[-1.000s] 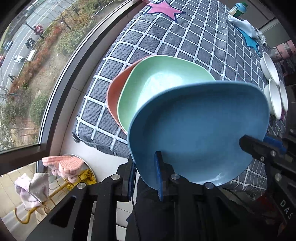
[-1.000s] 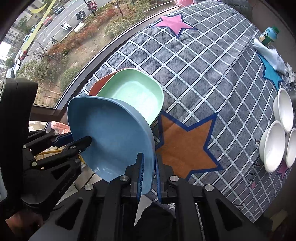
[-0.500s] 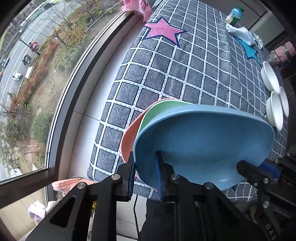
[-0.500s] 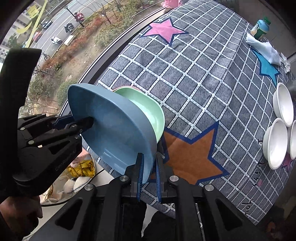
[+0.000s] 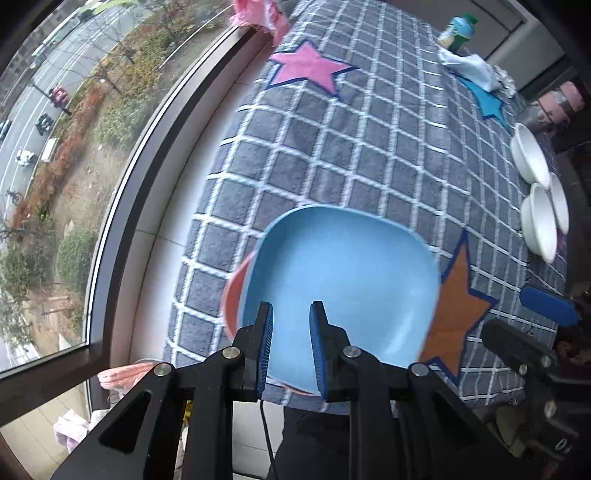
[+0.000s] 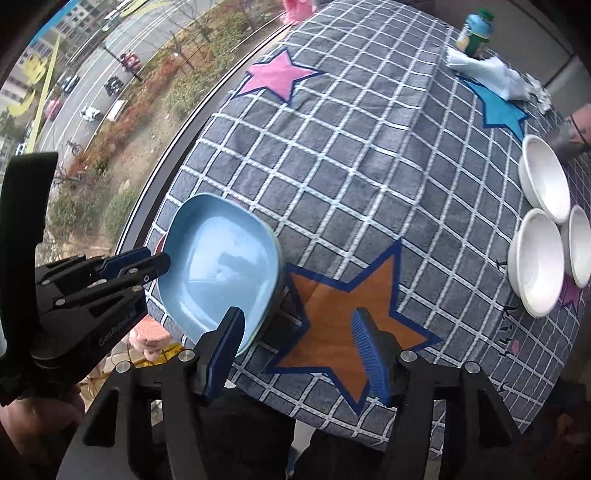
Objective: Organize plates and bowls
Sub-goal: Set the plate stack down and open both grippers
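Observation:
A blue plate point(image 5: 351, 273) point(image 6: 221, 266) lies on a stack at the near-left corner of the checked tablecloth point(image 5: 369, 147). Under it only an edge of the orange plate point(image 5: 234, 295) shows, and the green plate is almost wholly covered. My left gripper point(image 5: 291, 314) point(image 6: 155, 258) is shut on the blue plate's left rim. My right gripper point(image 6: 295, 317) point(image 5: 532, 325) is opening. Its left finger hangs over the plate's near-right rim, its right finger over the orange star, and the pads press on nothing. Three white bowls point(image 6: 535, 258) sit at the right edge.
A green-capped bottle point(image 6: 476, 29) and a crumpled white cloth point(image 6: 487, 70) lie at the far end of the table. A window with its dark frame point(image 5: 147, 155) runs along the left. Pink cloth items point(image 5: 122, 373) sit on the floor below the table's corner.
The blue plate has come down from its tilt onto the green and orange plates and covers them. The right gripper's jaws have spread wide and let go of its rim.

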`<state>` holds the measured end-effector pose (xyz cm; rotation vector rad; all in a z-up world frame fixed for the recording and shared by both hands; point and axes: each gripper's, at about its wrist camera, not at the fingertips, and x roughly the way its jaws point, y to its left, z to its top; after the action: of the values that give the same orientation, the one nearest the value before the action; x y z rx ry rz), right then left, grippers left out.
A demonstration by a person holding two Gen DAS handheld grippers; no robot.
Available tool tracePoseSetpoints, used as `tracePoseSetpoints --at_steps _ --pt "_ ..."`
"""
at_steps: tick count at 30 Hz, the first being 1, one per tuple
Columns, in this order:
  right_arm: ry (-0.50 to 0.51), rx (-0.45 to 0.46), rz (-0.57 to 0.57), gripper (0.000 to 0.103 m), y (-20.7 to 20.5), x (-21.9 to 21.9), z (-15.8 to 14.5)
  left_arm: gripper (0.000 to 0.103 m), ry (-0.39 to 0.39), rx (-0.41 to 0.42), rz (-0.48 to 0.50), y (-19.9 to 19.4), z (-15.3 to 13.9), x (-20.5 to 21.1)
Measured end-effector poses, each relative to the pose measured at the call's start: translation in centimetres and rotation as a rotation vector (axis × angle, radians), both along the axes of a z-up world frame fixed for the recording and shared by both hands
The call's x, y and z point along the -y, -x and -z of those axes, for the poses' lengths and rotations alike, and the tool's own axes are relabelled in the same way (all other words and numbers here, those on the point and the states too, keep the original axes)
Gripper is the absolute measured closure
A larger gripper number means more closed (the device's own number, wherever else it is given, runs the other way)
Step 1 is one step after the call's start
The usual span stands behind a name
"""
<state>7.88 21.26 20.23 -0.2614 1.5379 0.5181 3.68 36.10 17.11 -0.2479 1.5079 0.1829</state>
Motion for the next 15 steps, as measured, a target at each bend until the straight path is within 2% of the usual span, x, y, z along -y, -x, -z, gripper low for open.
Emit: tracePoseSetpoints --at_steps 3,4,5,6,7,8,15 --pt "0.0 -0.001 0.055 0.041 -0.8 1.9 -0.3 0.079 -0.016 0.013 0.057 -0.9 -0.8 2.3" --pt "0.002 -0.001 0.08 0.041 -1.1 2.8 -0.4 0.072 -0.018 0.02 0.079 -1.3 -1.0 3.2" --pt "0.003 -0.002 0.096 0.041 -1.2 3.5 -0.3 0.054 -0.02 0.025 0.098 -1.7 -1.3 4.0" --pt "0.005 -0.004 0.121 0.041 -1.5 4.5 -0.4 0.046 -0.023 0.031 0.114 -1.9 -1.5 5.0" --pt "0.007 -0.008 0.147 0.041 -1.7 5.6 -0.5 0.029 -0.024 0.038 0.126 -2.3 -1.6 5.6" --pt "0.009 -0.011 0.162 0.041 -1.8 6.3 -0.5 0.024 -0.025 0.051 0.143 -2.6 -1.9 6.5" --pt "0.018 -0.044 0.336 0.041 -2.8 13.6 -0.6 0.024 -0.033 0.058 0.254 -4.3 -2.5 11.8"
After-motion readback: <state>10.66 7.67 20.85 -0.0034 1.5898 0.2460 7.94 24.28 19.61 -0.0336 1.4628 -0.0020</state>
